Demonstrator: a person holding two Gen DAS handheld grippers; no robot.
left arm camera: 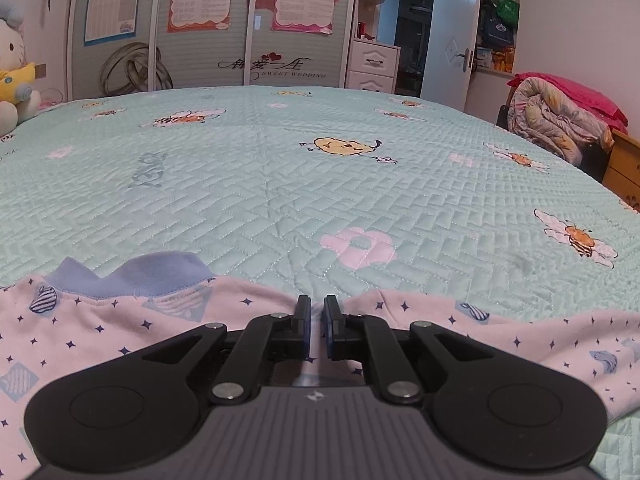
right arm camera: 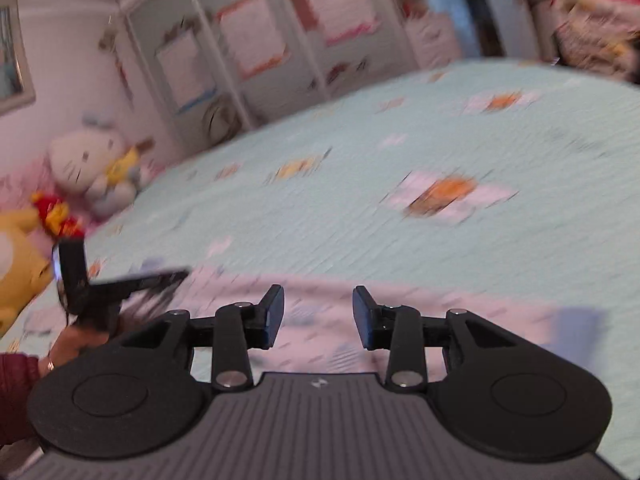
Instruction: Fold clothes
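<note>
While the left gripper [left arm camera: 317, 312] pinches a fold of the pink star-print garment [left arm camera: 120, 332], its jaws drawn narrow with a ridge of cloth pulled up between the pads, the right one is plainly busy elsewhere. The garment lies across the near edge of the mint quilted bedspread [left arm camera: 280, 184], its lavender ribbed cuff [left arm camera: 132, 276] on the bedspread just beyond the pink cloth, to the left of the pinch. In the right wrist view the right gripper [right arm camera: 318, 316] hangs over the same pink cloth with its jaws standing part-way apart and nothing between the pads. That picture is smeared, so the fine detail of the cloth beneath it cannot be read. The other tool shows at the left of that view, over the garment's edge, a person's hand [right arm camera: 76, 344] in a dark red sleeve [right arm camera: 16, 392] behind it.

The step looks like one side held, the other let go or not yet taken. Next the right gripper needs to settle, pick an edge or corner of the garment on the bedspread and close on it, so both ends can lift together and carry the cloth over into a fold; the soft fabric will sag and bunch if only one side rises
</note>
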